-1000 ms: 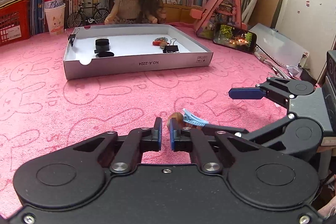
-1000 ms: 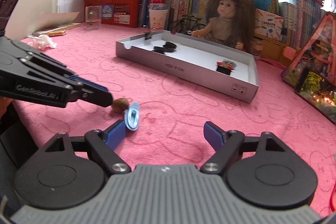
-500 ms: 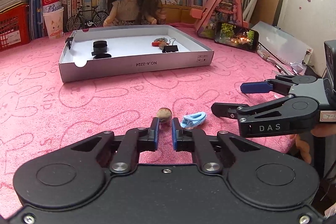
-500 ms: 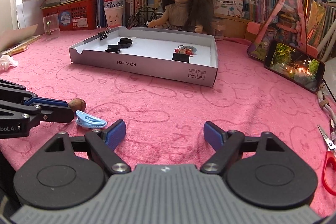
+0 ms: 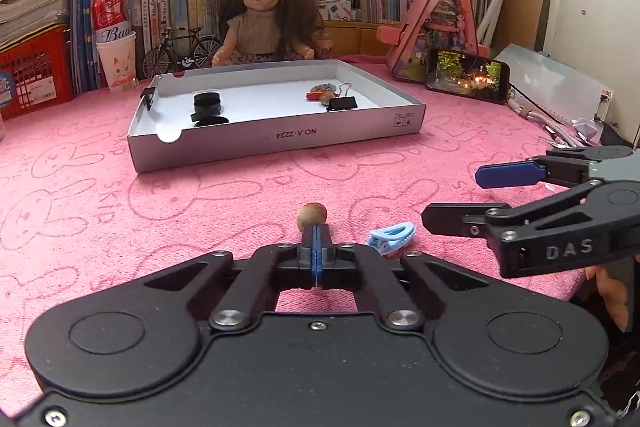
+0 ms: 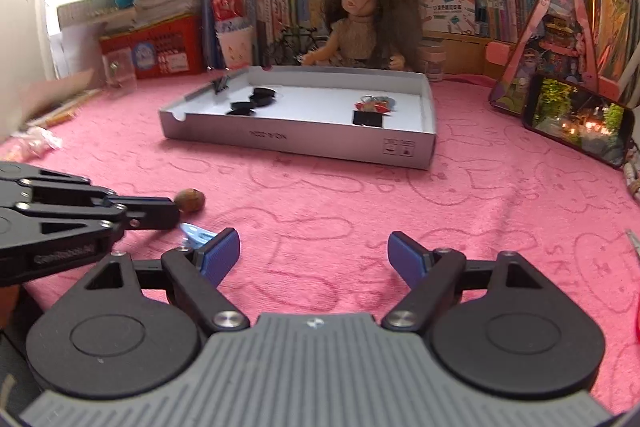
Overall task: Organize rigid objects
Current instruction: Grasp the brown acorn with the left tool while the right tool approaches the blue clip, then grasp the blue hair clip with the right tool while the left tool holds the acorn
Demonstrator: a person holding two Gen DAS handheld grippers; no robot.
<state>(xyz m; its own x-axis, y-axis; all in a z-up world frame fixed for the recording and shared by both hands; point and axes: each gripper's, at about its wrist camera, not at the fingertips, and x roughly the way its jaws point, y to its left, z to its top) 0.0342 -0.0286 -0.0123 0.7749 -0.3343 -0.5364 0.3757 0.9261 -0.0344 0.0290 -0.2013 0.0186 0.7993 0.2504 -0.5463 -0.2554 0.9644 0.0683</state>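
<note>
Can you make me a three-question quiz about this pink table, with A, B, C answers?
1. Where is the little brown ball?
A. inside the grey box
B. on the pink cloth, right at the tip of the left hand-held gripper
C. on the doll's lap

2. What colour is the small clip lying beside the ball?
A. light blue
B. yellow
C. green

3. How do the fingers of the right hand-held gripper stand?
A. shut tight on the clip
B. shut on the ball
C. wide apart with nothing between them

Answers:
1 B: the ball sits on the cloth just past the left hand-held gripper, outside the box.
2 A: the clip is pale blue.
3 C: only pink cloth shows between the blue pads.
</note>
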